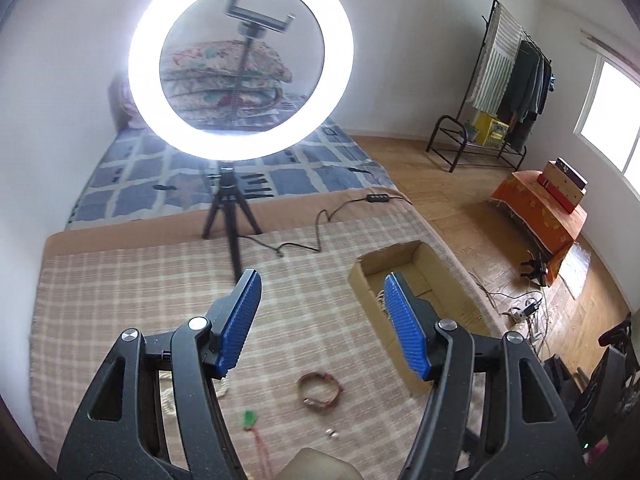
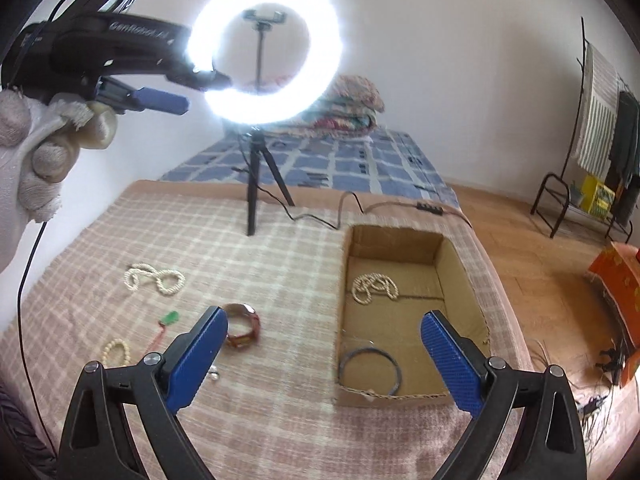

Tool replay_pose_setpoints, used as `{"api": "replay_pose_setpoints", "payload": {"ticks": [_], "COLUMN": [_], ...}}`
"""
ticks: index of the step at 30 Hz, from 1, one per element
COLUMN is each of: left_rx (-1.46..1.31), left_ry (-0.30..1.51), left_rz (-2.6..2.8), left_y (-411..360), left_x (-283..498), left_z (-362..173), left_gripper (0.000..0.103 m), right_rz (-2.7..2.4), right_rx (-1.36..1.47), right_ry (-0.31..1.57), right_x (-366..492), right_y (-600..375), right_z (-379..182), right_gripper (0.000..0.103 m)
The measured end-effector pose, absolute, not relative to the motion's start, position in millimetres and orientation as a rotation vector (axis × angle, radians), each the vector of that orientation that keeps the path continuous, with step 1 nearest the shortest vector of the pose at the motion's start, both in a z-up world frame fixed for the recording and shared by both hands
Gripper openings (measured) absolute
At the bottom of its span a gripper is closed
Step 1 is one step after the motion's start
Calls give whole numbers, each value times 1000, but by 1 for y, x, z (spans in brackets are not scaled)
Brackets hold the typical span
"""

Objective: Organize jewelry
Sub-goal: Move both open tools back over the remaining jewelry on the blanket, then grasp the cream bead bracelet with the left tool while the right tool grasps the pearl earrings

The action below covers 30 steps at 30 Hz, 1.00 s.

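Jewelry still loose on the checked blanket (image 2: 260, 264): red bracelet (image 2: 242, 330), pearl necklace (image 2: 154, 278), bead bracelet (image 2: 116, 352), green pendant (image 2: 170, 317). Cardboard box (image 2: 460, 276), at right, already holds a pearl strand (image 2: 374, 288) and a dark bangle (image 2: 370, 370). Right claw (image 2: 324, 338) gapes empty, near the box; the red bracelet lies just left of its left finger. Left claw (image 1: 322, 308), also wide open and empty, hangs above the same bracelet (image 1: 320, 392), which sits near and below. Either could plausibly take it; the box is to the right.
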<state>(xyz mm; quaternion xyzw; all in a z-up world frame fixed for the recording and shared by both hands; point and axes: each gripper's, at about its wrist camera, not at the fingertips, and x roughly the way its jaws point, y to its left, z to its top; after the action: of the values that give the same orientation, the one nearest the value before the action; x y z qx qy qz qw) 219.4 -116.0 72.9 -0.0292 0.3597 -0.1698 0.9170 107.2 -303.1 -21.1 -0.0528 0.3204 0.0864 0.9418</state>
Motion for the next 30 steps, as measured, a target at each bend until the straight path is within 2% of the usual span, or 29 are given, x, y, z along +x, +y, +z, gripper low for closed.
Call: {"api": "replay_pose_setpoints", "payload": {"ticks": [8, 19, 25, 27, 30], "left_rx": [-66, -155, -202, -195, -185], "left_ry": [736, 829, 886, 914, 949], "left_rz": [-280, -229, -231, -241, -269], "left_y": [-50, 15, 34, 34, 32], "left_x": [170, 129, 118, 116, 112], "left_z": [60, -5, -40, -50, -64], "left_gripper": [66, 66, 66, 66, 66], "right_rz": [227, 294, 340, 352, 375], "right_rx": [-104, -127, -128, -137, -149], "right_ry": [631, 684, 763, 791, 836], "right_x": [94, 96, 110, 113, 116], "right_y": [-279, -249, -234, -231, -231], "right_z": [-20, -35, -47, -55, -69], "right_gripper": [99, 94, 83, 74, 66]}}
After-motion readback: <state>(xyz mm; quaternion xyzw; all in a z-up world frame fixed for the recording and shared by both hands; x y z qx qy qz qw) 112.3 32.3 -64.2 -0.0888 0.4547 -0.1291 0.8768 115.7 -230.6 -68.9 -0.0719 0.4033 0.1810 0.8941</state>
